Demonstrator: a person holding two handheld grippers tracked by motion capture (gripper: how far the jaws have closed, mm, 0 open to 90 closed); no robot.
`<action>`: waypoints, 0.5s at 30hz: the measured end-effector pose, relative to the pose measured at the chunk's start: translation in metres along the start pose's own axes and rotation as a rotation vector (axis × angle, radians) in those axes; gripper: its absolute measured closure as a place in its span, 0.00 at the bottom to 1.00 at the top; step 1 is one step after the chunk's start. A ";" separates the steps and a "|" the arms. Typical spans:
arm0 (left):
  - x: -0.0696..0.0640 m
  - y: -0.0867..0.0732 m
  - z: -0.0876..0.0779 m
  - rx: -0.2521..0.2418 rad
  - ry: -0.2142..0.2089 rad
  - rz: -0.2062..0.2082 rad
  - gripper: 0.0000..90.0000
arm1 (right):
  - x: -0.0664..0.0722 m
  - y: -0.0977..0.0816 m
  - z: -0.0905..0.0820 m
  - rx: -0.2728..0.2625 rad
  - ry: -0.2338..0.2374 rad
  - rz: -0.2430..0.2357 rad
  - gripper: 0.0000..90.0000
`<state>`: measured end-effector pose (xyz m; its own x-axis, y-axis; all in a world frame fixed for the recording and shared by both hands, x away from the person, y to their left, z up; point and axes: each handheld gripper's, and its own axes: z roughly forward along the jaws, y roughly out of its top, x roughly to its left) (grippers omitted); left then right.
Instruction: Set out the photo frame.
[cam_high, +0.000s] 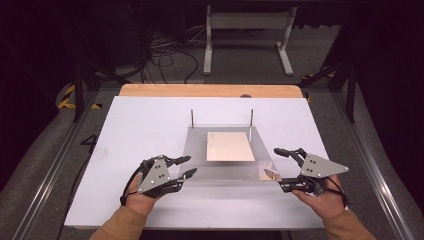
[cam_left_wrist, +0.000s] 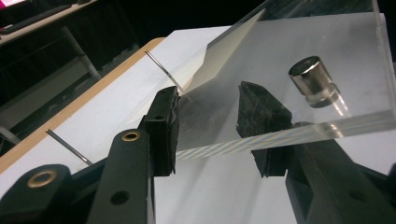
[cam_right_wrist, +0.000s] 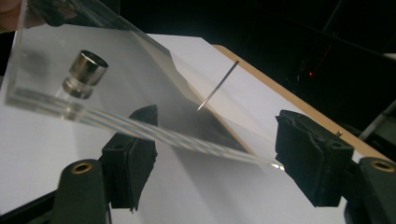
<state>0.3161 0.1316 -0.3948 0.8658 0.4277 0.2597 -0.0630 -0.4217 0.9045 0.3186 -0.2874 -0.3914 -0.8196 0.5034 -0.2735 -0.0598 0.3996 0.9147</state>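
Clear acrylic plate (cam_high: 225, 152) lies mid-surface on the white sheet (cam_high: 140, 125), w/ a tan card (cam_high: 230, 146) seen at its centre, under or on it, can't tell which. Two thin metal pins (cam_high: 192, 118) stand upright at the plate's far edge, one near each far corner.

Left gripper (cam_high: 186, 167) is at the plate's near-left corner. In the left gripper view its jaws straddle the plate's edge (cam_left_wrist: 280, 134): one pad (cam_left_wrist: 163, 126) sits left of the corner, the other (cam_left_wrist: 261, 116) shows through the acrylic, so it's behind or under the plate. Jaws partly apart; whether the pads actually press on the plate, can't tell. A short metal cylinder (cam_left_wrist: 312, 77) stands on the plate near that corner, beyond the right-hand pad.

Right gripper (cam_high: 283, 167) is at the plate's near-right side, just beside the edge. In the right gripper view its jaws stand wide, released. The plate edge (cam_right_wrist: 140, 129) runs across between them; the left pad (cam_right_wrist: 135, 154) is partly behind the acrylic, the right pad (cam_right_wrist: 310, 154) is apart from the plate, w/ only the plate's corner tip near it. No grip there. A second metal cylinder (cam_right_wrist: 86, 72) stands on the plate near this corner. One pin (cam_right_wrist: 218, 85) rises beyond the plate, leaning in this view.

Both hands enter from the plate's near side, tan sleeves (cam_high: 120, 225) at the wrists.
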 end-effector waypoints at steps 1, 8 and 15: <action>0.000 0.000 0.000 -0.001 0.000 -0.001 0.63 | 0.001 0.001 0.003 -0.006 0.006 -0.015 0.32; 0.000 0.000 0.000 -0.009 -0.009 -0.006 0.63 | 0.010 0.005 0.019 -0.015 0.026 -0.101 0.59; 0.000 0.000 0.000 -0.013 -0.014 -0.009 0.64 | 0.012 0.004 0.021 -0.030 0.016 -0.122 0.68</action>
<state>0.3163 0.1315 -0.3947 0.8733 0.4200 0.2470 -0.0618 -0.4073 0.9112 0.3204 -0.2636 -0.3968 -0.8145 0.4399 -0.3784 -0.1763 0.4336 0.8837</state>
